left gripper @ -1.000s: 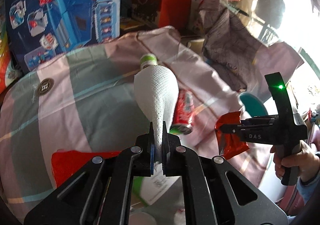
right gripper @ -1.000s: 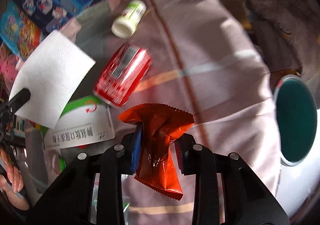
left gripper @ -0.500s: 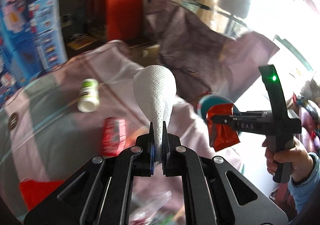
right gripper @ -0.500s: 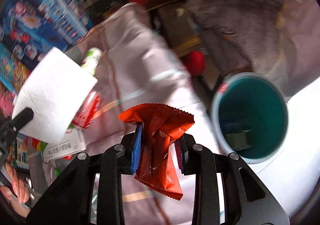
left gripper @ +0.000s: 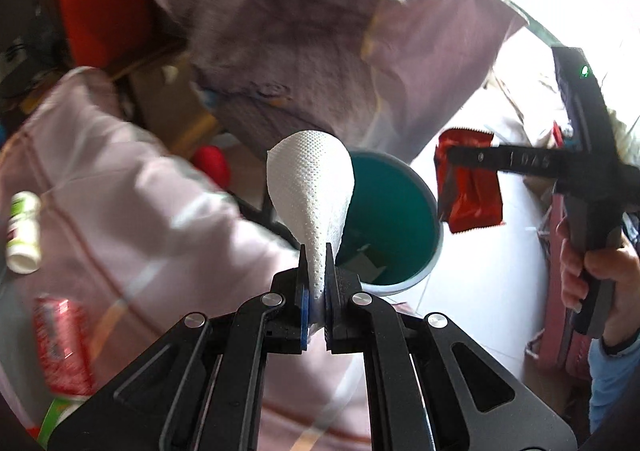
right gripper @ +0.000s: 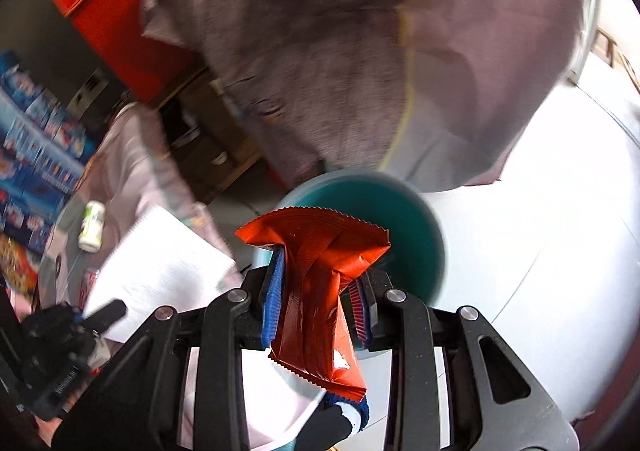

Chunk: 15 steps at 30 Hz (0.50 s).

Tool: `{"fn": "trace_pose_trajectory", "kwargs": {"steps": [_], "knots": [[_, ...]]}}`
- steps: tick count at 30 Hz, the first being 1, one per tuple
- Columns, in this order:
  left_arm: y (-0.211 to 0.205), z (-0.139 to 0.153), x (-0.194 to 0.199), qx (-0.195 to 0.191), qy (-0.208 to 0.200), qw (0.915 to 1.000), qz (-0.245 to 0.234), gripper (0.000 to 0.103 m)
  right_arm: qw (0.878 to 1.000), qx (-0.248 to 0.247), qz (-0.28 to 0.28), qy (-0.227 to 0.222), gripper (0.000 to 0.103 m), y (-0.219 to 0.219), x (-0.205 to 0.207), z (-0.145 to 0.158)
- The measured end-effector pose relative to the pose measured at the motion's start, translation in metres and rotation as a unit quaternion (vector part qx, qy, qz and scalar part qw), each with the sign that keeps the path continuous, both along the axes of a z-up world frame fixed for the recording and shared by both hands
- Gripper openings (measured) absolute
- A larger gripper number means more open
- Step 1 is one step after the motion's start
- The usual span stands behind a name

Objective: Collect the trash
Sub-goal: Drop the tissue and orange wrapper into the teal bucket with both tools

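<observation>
**Both grippers loaded, bin dead ahead**

The left gripper (left gripper: 316, 291) has its jaws pressed tight on the narrow end of a white paper towel (left gripper: 310, 187), which fans up toward twelve o'clock, long axis running straight along the fingers. Just past the towel's right edge, from one to three o'clock, sits the teal bin (left gripper: 400, 211), mouth open and facing up on the pale floor, some scraps already lying inside.

Over on the other side, the right gripper (right gripper: 316, 295) pinches a crumpled orange-red wrapper (right gripper: 316, 283) at its waist; the jaws stand part-way closed with the foil bunched between the pads. The wrapper's long axis also runs along the fingers, serrated top edge up at twelve, tail hanging toward six. The bin (right gripper: 416, 251) lies right behind it, from twelve round to two o'clock, blurred.

From the left camera, the right gripper (left gripper: 444, 187) hangs at the bin's three o'clock rim, so the wrapper looks nearer to a clean drop. A white bottle (left gripper: 22, 239) and a red can (left gripper: 60, 347) lie on the pink cloth (left gripper: 120, 191) at nine and eight o'clock.
</observation>
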<state>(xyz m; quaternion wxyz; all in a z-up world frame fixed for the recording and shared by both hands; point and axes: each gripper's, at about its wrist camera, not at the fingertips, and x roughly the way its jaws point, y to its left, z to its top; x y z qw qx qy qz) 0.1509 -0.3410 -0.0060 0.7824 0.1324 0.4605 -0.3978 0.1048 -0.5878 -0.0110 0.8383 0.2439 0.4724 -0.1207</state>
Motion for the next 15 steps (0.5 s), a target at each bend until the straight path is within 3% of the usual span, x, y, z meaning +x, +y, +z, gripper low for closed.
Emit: {"fn": "trace_pose_trajectory", "kwargs": {"steps": [12, 13, 15], "knots": [[-0.086, -0.067, 0.019, 0.030, 0.063, 0.9962, -0.051, 0.010, 0.998, 0.017, -0.024, 0.051, 0.030, -0.040, 0.020, -0.050], [-0.090, -0.072, 0.021, 0.034, 0.066, 0.9959, -0.051, 0.014, 0.998, 0.018, -0.023, 0.055, 0.030, -0.041, 0.021, -0.054], [-0.094, -0.080, 0.024, 0.037, 0.063, 0.9962, -0.049, 0.045, 0.998, 0.020, -0.024, 0.061, 0.031, -0.042, 0.025, -0.060]]}}
